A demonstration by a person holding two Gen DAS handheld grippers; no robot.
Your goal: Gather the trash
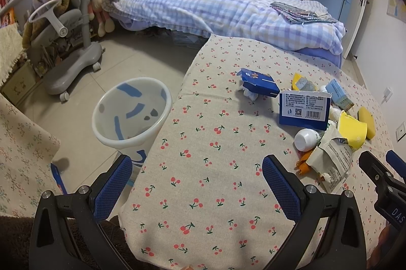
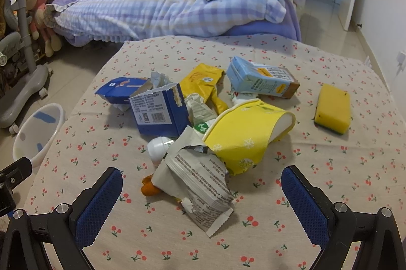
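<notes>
A bed (image 2: 172,6) with a checked quilt fills the far side of the room, and in front of it stands a table under a cherry-print cloth (image 2: 177,232). On the floor just beside the table's left edge sits a white waste bin (image 1: 132,115) with blue patches showing through it.

The trash lies heaped on the cloth: a torn dark blue box (image 2: 159,110) standing open-topped, a second blue box (image 2: 119,89) behind it, a crushed yellow paper cup (image 2: 243,135) on its side, a pale blue milk carton (image 2: 261,81) lying flat, a yellow packet (image 2: 203,82), and a crumpled grey wrapper (image 2: 200,183) nearest the tongs. A yellow sponge (image 2: 332,108) lies apart on the right.

The right gripper (image 2: 203,201) hangs over the wrapper, jaws spread wide, holding nothing. The left gripper (image 1: 198,191) hovers over bare cloth, also wide apart and unladen.
</notes>
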